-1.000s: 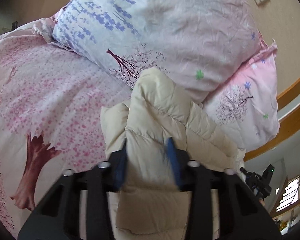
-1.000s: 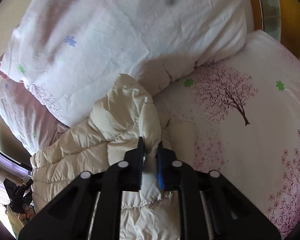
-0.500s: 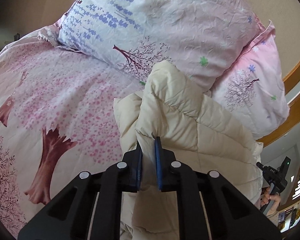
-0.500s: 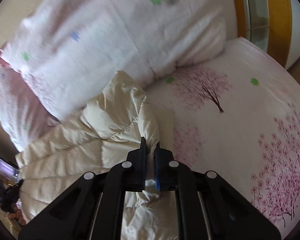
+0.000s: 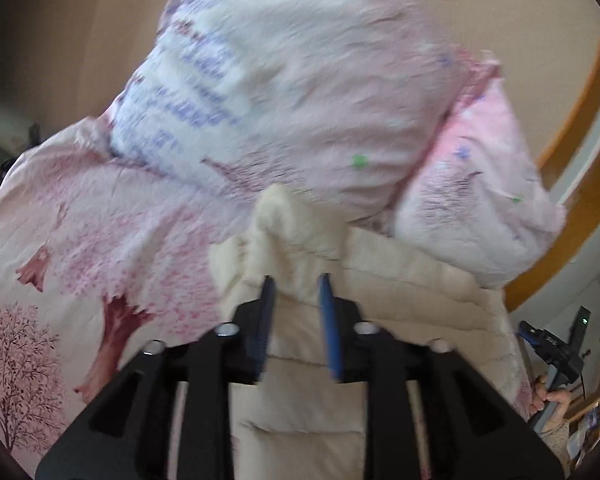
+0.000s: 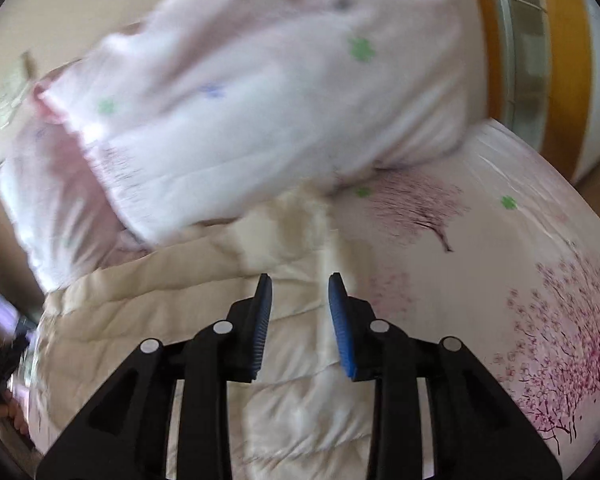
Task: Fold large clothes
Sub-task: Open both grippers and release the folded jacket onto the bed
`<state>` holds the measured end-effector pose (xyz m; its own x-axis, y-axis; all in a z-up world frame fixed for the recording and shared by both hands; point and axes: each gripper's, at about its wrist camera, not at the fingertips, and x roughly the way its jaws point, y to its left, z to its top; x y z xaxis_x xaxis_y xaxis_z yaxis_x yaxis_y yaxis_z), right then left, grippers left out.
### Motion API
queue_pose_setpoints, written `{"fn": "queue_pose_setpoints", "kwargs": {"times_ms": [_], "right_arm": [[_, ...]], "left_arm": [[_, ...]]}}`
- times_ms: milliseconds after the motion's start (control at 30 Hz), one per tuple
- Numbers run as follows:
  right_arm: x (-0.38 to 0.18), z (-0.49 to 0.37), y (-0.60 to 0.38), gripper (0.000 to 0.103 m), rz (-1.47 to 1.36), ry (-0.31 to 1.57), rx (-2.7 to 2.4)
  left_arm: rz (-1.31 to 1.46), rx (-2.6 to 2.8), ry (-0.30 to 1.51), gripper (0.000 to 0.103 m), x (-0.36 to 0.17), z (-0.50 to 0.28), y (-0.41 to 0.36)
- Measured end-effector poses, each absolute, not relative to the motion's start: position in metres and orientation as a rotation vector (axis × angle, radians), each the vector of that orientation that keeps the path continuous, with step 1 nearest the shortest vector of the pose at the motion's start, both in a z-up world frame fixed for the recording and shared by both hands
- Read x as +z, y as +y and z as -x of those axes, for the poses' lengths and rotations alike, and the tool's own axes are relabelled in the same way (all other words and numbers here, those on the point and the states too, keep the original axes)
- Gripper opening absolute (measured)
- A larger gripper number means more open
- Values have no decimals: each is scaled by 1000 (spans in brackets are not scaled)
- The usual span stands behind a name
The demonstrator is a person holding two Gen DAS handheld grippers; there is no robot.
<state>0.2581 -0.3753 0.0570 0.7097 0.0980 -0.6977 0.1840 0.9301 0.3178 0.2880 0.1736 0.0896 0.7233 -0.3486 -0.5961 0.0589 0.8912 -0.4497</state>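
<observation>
A cream quilted puffer jacket (image 5: 400, 292) lies on the bed, its far end against the pillows. It also shows in the right wrist view (image 6: 188, 312). My left gripper (image 5: 296, 284) is open, its blue pads either side of a raised fold of the jacket, not pinching it. My right gripper (image 6: 300, 284) is open above the jacket's right edge, holding nothing. Both views are blurred by motion.
A large white floral pillow (image 5: 300, 80) and a pink pillow (image 5: 480, 200) stand behind the jacket. The pink tree-print bedsheet (image 5: 80, 240) spreads to the left, and to the right in the right wrist view (image 6: 500, 260). A wooden headboard (image 6: 560, 60) is behind.
Both grippers were shut on jacket folds half a second ago and have opened, letting the fabric go. The jacket has dropped flatter onto the bed.
</observation>
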Motion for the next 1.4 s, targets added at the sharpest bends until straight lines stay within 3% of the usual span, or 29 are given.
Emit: {"fn": "queue_pose_setpoints", "kwargs": {"times_ms": [67, 533, 800, 900, 1133, 1400], "right_arm": [[56, -258, -361, 31, -334, 808, -4], [1, -276, -347, 30, -287, 1009, -36], [-12, -282, -344, 30, -296, 1056, -37], [-10, -283, -348, 31, -328, 1062, -19], [24, -230, -359, 43, -379, 952, 37], [-5, -223, -356, 42, -381, 1046, 13]], "left_arm": [[397, -259, 742, 46, 92, -285, 160], [412, -202, 917, 44, 39, -304, 149], [434, -169, 953, 32, 25, -308, 151], [462, -175, 961, 32, 26, -307, 155], [465, -264, 892, 33, 54, -271, 159], [451, -256, 951, 35, 33, -266, 153]]}}
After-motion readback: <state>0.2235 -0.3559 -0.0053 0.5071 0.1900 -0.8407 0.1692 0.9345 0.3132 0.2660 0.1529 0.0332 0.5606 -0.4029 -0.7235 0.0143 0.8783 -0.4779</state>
